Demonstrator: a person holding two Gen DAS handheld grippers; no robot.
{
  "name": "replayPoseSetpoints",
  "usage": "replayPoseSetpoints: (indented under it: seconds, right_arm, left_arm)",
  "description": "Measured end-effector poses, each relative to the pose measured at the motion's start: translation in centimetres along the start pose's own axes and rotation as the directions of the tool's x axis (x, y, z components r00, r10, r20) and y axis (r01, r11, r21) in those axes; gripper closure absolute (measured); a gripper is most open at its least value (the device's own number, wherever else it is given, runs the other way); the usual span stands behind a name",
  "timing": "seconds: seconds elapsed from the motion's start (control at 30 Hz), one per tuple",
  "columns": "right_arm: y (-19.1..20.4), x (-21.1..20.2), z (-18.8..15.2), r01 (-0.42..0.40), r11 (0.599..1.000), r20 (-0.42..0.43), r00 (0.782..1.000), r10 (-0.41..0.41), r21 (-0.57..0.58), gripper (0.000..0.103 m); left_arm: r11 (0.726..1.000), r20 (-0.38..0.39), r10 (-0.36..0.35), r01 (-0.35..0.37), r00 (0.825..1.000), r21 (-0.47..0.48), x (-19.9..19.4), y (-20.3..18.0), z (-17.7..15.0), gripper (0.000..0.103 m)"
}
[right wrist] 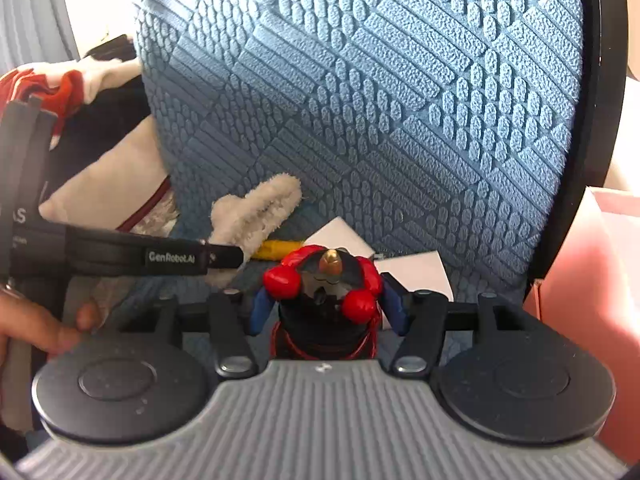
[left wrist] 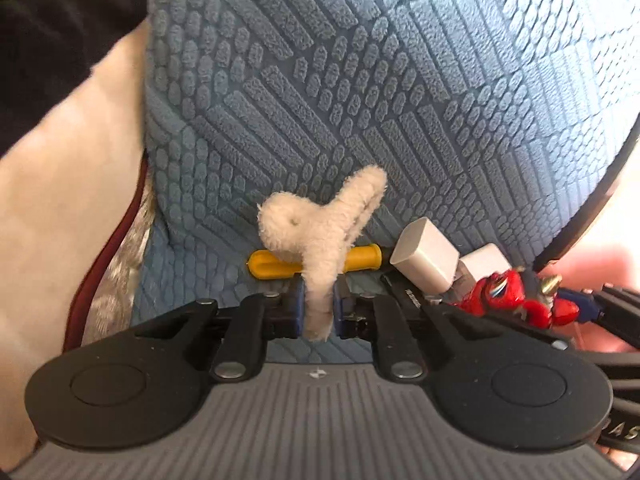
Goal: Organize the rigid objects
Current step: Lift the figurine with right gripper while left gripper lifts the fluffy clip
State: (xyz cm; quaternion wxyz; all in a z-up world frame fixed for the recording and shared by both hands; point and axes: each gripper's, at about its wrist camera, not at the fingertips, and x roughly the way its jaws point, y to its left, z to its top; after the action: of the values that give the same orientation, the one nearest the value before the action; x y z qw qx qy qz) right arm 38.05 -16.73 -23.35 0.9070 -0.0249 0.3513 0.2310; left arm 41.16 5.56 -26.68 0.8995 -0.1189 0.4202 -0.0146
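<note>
- Starting at the left of the left wrist view, you have a dark sleeve (left wrist: pixel 52 40) in the top corner and a cream cushion (left wrist: pixel 68 184) with a dark red edge below it.
- Your left gripper (left wrist: pixel 318 306) is closed tight on the lower leg of a fluffy cream claw clip (left wrist: pixel 320 236); its blue pads press that leg from both sides, and the rest of the clip stands up above them.
- Behind the clip a yellow tool (left wrist: pixel 360 258) lies flat on the blue textured mat (left wrist: pixel 360 80).
- Just right of the yellow tool, two white blocks (left wrist: pixel 426 258) sit close together on the mat; you cannot tell from here whether they touch.
- Further right in that view, the red and black toy (left wrist: pixel 508 290) sits low at the edge, beside the blocks.
- In the right wrist view, your left gripper's black body (right wrist: pixel 168 258) reaches in from the left, with your fingers (right wrist: pixel 60 328) below it.
- Your right gripper (right wrist: pixel 326 308) stands about half open, with the toy (right wrist: pixel 320 280) between its blue pads; the pads sit at the toy's sides, so it is held.
- Behind the toy lie the white blocks (right wrist: pixel 416 270), and the clip (right wrist: pixel 256 212) and yellow tool (right wrist: pixel 278 249) are up to its left.
- At the far right, a pink box (right wrist: pixel 588 264) stands just beyond the mat's black rim (right wrist: pixel 596 120).
</note>
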Motion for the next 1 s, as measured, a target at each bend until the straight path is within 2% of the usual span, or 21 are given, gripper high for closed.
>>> replayPoseSetpoints:
  seconds: [0.17, 0.43, 0.6, 1.0]
  right_arm:
    - [1.2, -1.5, -1.0, 0.023, 0.999, -0.029, 0.999, -0.024, -0.026, 0.044]
    - [1.9, -5.4, -2.4, 0.039, 0.999, 0.008, 0.999, -0.039, 0.007, 0.044]
    - [2.3, -7.8, -3.8, 0.061, 0.998, 0.023, 0.998, -0.062, 0.026, 0.044]
    - [4.2, -12.8, -8.9, 0.074, 0.996, -0.046, 0.996, -0.072, 0.049, 0.044]
  left_arm:
    - [1.0, 0.013, 0.002, -0.001, 1.0, -0.013, -3.1, -1.3, -2.3, 0.089]
    - [1.0, -0.035, -0.008, 0.007, 0.999, -0.003, -5.7, -3.7, -5.7, 0.09]
    - [1.0, -0.049, -0.005, 0.005, 0.999, 0.006, -8.2, -3.9, -7.2, 0.09]
    - [1.0, -0.114, -0.027, 0.026, 0.993, -0.015, -12.6, -4.6, -11.8, 0.09]
